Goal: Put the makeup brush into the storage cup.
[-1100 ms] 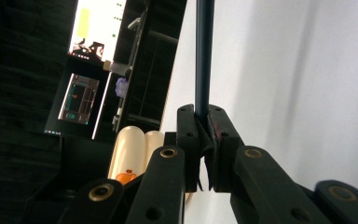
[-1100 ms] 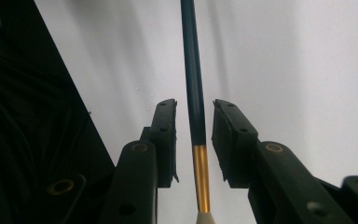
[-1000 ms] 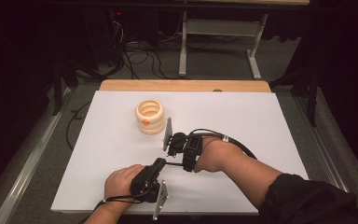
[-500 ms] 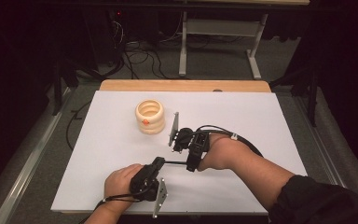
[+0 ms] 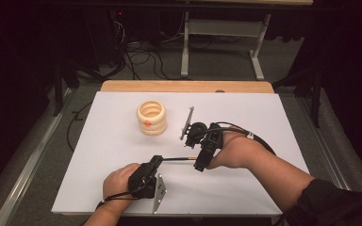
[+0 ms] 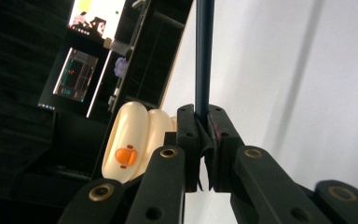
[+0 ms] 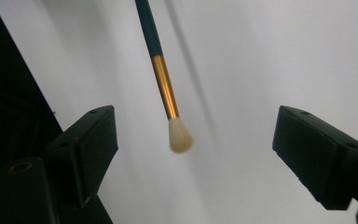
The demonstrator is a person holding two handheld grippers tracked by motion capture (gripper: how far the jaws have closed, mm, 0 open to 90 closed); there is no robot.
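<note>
High view, one brush (image 5: 176, 159) clenched in left tongs (image 5: 156, 162), right tongs (image 5: 199, 165) released, one ring stack (image 5: 152, 117).

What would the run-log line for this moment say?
left gripper: shut on paintbrush handle | right gripper: open, fingers either side of bristle tip | ring-stack holder: upright on table

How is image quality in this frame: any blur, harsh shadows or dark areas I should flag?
High view: white table evenly lit, surroundings very dark, cream ring holder sharp. Left gripper view: paintbrush handle in focus between the shut jaws of the left gripper, background screens overexposed. Right gripper view: bristle tip slightly blurred, the brush throws a soft shadow on the table, and the right gripper jaws are dark.
</note>
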